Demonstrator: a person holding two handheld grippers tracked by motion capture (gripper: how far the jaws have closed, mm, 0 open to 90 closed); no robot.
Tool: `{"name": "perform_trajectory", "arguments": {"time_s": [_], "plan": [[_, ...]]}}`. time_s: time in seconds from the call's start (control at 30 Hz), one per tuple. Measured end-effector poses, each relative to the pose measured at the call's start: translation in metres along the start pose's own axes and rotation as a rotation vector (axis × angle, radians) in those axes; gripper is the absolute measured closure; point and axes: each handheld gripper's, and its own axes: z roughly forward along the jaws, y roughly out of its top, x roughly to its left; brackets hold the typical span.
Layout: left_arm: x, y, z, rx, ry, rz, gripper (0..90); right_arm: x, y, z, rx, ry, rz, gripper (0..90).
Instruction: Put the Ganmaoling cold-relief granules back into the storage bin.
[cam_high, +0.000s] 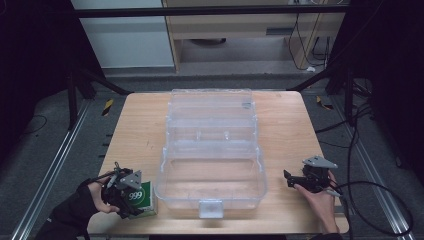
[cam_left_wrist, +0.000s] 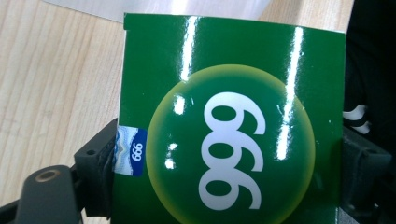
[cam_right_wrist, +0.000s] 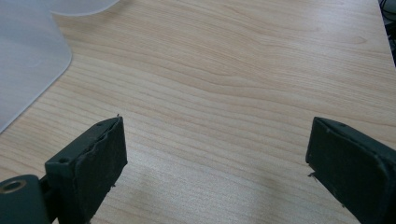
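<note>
Item: green box (cam_high: 140, 198), glossy carton, at the near-left corner of the wooden table (cam_high: 285, 120), just beside the left wall of the clear plastic case (cam_high: 210, 172); held by the left gripper (cam_high: 122, 192), whose jaws press its two opposite sides in the left gripper view; whether the carton rests on the table or is lifted cannot be told.

Item: clear plastic case, lid thrown back, centre of table; lower tray appears empty; white latch at the near edge.

Item: right gripper (cam_high: 306, 181), near-right of the table, jaws spread wide with nothing between them; bare wood beneath in the right gripper view; well apart from the case.

Hazards, as judged: the glossy faces may slip between the pads if the hold is light; a hard squeeze may dent the carton; the carton may catch the case's rim if carried across low.

Markings: "999" in white on a yellow-edged green disc; small blue-and-white tab at the carton's side, also "999"; no other writing legible.
</note>
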Motion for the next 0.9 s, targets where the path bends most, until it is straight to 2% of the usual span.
{"name": "perform_trajectory", "arguments": {"time_s": [0.23,0.53,0.9], "plan": [[0.0,-0.004,-0.022,-0.023,0.03,-0.002,14.4,0.0,0.0,0.0,0.0,0.002,-0.002,5.7],[-0.001,-0.002,-0.046,-0.049,0.055,0.0,14.4,0.0,0.0,0.0,-0.001,0.001,-0.003,5.7],[-0.001,0.018,-0.077,-0.064,0.078,0.034,14.5,0.0,0.0,0.0,-0.001,0.001,-0.004,5.8]]}}
